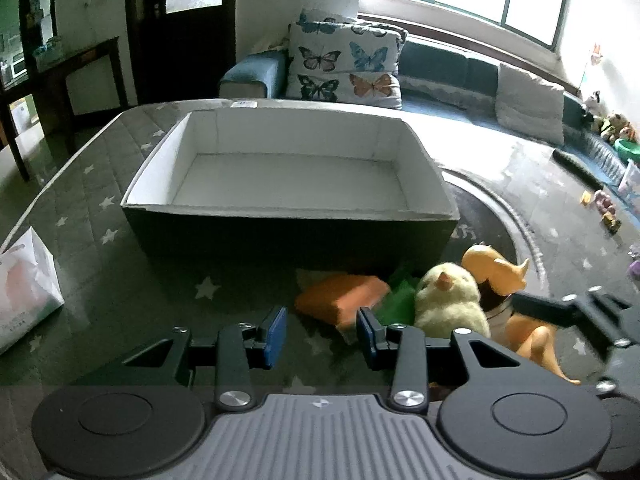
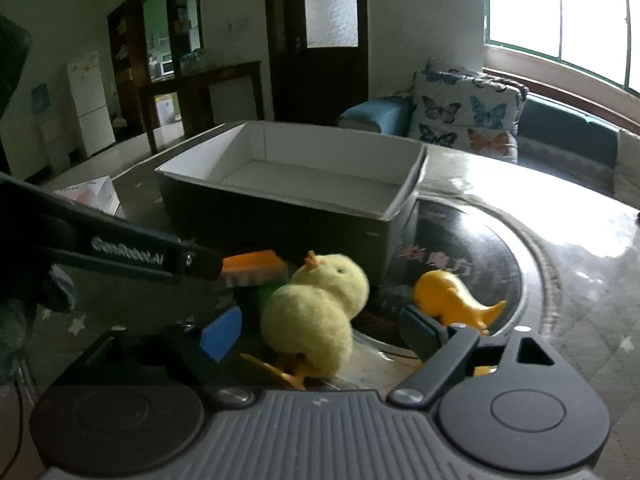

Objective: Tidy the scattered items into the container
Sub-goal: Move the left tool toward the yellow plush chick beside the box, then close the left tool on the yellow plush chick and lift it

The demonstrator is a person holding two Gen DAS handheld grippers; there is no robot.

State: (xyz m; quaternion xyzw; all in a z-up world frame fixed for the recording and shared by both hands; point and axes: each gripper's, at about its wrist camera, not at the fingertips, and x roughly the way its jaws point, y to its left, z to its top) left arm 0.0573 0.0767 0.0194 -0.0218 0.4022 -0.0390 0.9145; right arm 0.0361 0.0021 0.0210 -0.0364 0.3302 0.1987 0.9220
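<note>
A dark box with a white inside (image 1: 292,184) stands empty on the star-patterned mat; it also shows in the right wrist view (image 2: 296,184). In front of it lie an orange brush (image 1: 340,298) (image 2: 252,266), a green item (image 1: 396,300), a yellow plush chick (image 1: 448,300) (image 2: 320,308) and an orange whale toy (image 1: 496,272) (image 2: 456,296). My left gripper (image 1: 322,336) is open, its jaws just short of the brush. My right gripper (image 2: 320,332) is open with its jaws on either side of the chick, not closed on it.
A white paper bag (image 1: 24,292) lies at the left of the mat. A blue sofa with a butterfly cushion (image 1: 344,64) stands behind the box. Small toys (image 1: 604,208) lie along the far right. A dark cabinet and door are at the back left.
</note>
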